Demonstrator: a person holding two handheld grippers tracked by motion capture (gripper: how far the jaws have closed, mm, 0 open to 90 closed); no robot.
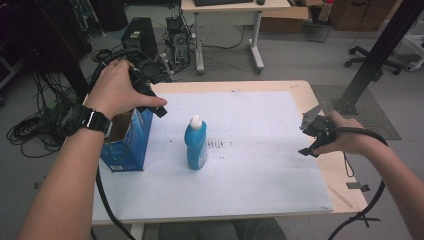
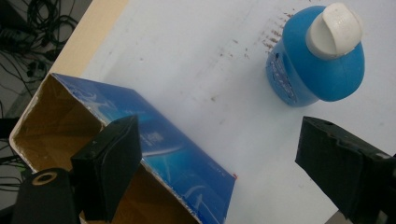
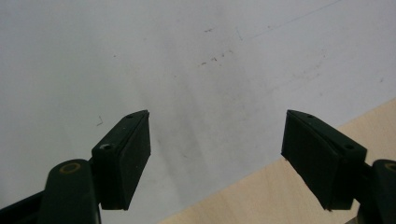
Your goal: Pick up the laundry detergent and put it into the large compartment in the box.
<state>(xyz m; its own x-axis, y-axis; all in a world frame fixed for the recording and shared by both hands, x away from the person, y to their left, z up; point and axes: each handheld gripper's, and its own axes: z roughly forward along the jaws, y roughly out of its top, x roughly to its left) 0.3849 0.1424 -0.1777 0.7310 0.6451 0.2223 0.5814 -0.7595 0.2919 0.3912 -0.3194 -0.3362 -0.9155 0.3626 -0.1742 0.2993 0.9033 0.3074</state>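
A blue bottle (image 1: pixel 196 145) with a white cap stands upright near the middle of the white sheet (image 1: pixel 260 170). Left of it stands a blue cardboard box (image 1: pixel 127 147) with its top open. My left gripper (image 1: pixel 155 102) hovers over the box's top right edge, open. In the left gripper view (image 2: pixel 219 135) one jaw hangs over the box's brown inside (image 2: pixel 60 126), the other over bare sheet below the bottle (image 2: pixel 317 65). My right gripper (image 1: pixel 307 135) is open at the sheet's right edge, low over the sheet (image 3: pixel 217 130), with nothing between its jaws.
The wooden table (image 1: pixel 345 175) shows as a strip right of the sheet. Faint brown marks (image 1: pixel 216 145) lie right of the bottle. On the floor beyond are cables (image 1: pixel 30 130), a computer tower (image 1: pixel 140 35), a desk (image 1: pixel 230 30) and a black post (image 1: pixel 375 55).
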